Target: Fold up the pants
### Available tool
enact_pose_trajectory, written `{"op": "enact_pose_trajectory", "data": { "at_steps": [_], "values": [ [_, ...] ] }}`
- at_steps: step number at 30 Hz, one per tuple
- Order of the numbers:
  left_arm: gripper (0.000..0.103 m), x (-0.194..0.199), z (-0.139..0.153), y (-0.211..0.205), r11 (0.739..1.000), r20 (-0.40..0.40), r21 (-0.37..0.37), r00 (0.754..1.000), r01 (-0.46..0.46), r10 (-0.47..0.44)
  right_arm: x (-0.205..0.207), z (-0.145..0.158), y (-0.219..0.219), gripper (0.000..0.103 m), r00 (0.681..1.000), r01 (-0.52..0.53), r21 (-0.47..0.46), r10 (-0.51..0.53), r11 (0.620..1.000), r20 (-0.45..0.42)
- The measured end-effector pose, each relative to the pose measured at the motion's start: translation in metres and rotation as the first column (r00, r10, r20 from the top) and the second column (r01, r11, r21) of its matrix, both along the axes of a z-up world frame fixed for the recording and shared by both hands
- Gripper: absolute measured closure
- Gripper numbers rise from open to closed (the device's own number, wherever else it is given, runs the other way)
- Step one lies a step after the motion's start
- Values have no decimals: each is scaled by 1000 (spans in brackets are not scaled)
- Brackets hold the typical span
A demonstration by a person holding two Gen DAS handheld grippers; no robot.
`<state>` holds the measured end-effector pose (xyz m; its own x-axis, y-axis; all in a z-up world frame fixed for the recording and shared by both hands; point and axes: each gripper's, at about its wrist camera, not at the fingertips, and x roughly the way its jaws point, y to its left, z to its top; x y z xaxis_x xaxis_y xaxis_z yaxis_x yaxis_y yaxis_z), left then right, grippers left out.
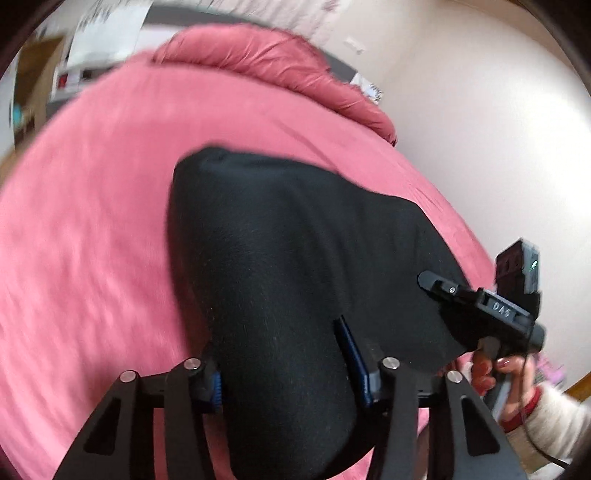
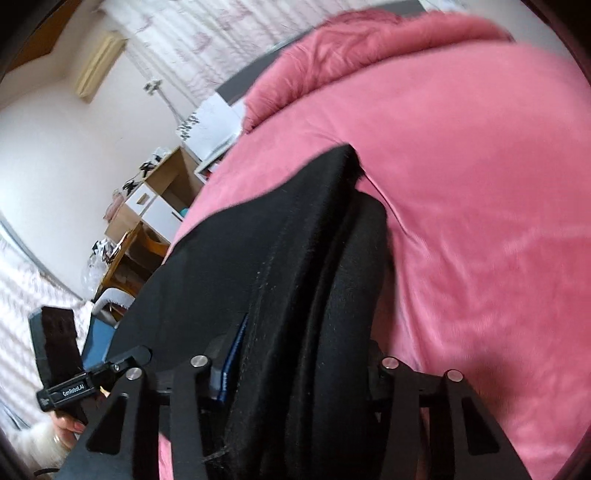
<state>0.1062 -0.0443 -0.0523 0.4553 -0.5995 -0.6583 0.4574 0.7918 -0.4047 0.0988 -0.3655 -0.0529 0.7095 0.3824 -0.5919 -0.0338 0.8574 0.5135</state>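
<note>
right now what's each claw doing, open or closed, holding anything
Left claw: closed on a bunch of the black pants.
Right claw: closed on the black pants too, gripping a thick folded edge.

Both grippers (image 1: 288,373) (image 2: 295,373) clamped, side by side

Plain black pants (image 1: 295,251), no pattern, seam barely lighter. Beneath them a solid rose-pink bedspread (image 1: 92,221), the same pink on the bunched, fuzzier blanket (image 1: 258,55) at the far end. Matte black left gripper (image 1: 284,373) with blue finger pads (image 1: 354,354) and silver pivot pins. Black right gripper (image 2: 295,373) likewise, blue pad edge showing. Pale cream wall (image 1: 480,129). Far left, light wood shelving (image 2: 162,192) with white drawer fronts. White curtain (image 2: 207,33) with a faint pink print.
</note>
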Motion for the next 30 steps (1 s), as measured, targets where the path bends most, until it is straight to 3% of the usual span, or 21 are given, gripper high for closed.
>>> {"op": "enact_pose_trajectory", "data": {
  "at_steps": [8,13,18,21,22,25,27,30],
  "values": [
    [54,28,44,11,997,159,4,984,-77,75,61,45,26,56,986,-46,-69,56,997,157],
    [54,78,52,17,991,214,15,969,-131,124,121,53,31,56,979,-47,-94,65,994,193],
    [53,132,31,1,989,232,67,966,-135,116,178,37,24,56,986,-26,-80,39,996,163],
    [53,161,4,1,988,163,78,979,-134,120,196,14,10,56,994,-18,-82,27,996,106],
    [52,163,-7,2,986,142,88,982,-139,126,202,2,5,52,997,-5,-73,11,997,77],
    [41,162,-27,15,989,158,5,977,-146,143,203,-24,-18,43,996,44,58,-48,997,79],
    [28,155,-32,20,986,170,-8,971,-167,166,199,-28,-17,43,992,36,38,-40,999,118],
    [20,155,-36,24,979,165,-19,965,-203,203,198,-28,-13,42,989,45,19,-47,999,137]
  ]
}}
